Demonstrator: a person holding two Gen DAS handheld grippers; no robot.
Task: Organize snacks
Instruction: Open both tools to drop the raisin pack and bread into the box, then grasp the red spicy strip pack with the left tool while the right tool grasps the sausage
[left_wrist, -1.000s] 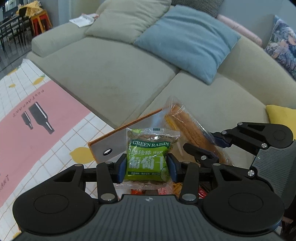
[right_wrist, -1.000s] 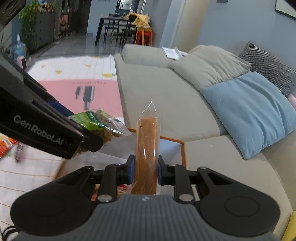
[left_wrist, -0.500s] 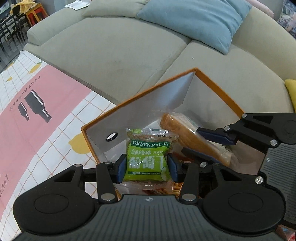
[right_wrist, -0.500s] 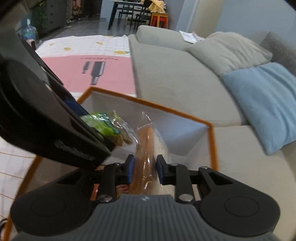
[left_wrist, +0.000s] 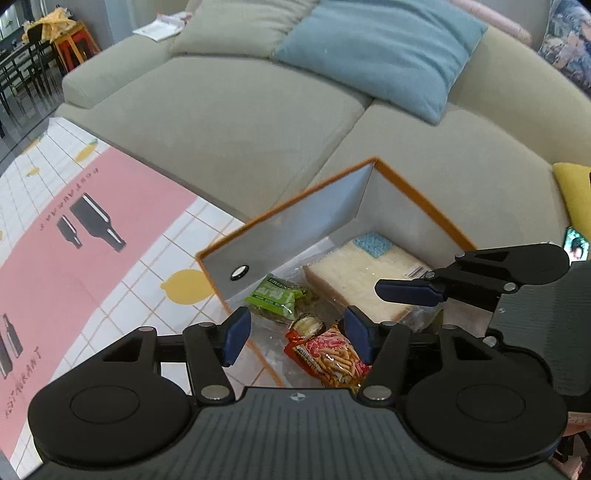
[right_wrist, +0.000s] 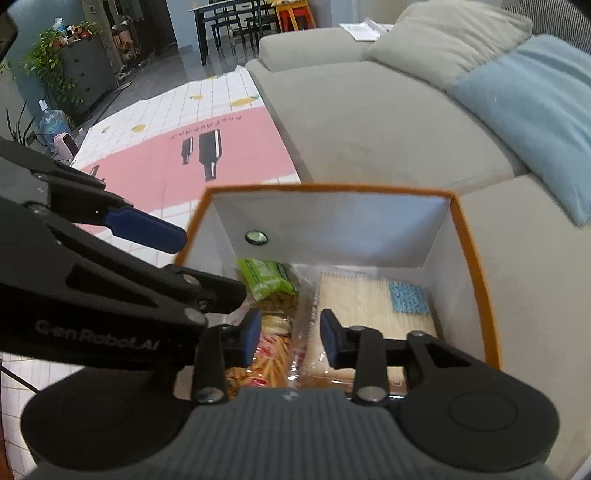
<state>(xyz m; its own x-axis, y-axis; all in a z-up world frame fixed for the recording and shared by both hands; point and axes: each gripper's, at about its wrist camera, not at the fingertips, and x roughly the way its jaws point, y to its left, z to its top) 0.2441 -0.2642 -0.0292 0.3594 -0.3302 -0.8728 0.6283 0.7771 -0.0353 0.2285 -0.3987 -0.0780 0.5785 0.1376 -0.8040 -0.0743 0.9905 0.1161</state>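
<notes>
Both tools hang over an orange-rimmed cardboard box with white inner walls, which stands in front of a grey-green fabric sofa. The left gripper has its blue-padded jaws spread apart with nothing between them. The right gripper is likewise parted and empty, its blue pads standing either side of crinkled clear wrapping that lies in the box below.

Inside the box, a green raisin snack packet lies against the near-left wall under a small round hole. Just beside it is a red packet printed with orange snack sticks, and a large pale cellophane-wrapped slab of bread with a blue label fills the right half of the floor. A pink and white rug with black bottle prints spreads left of the box. A light blue cushion rests on the sofa.
</notes>
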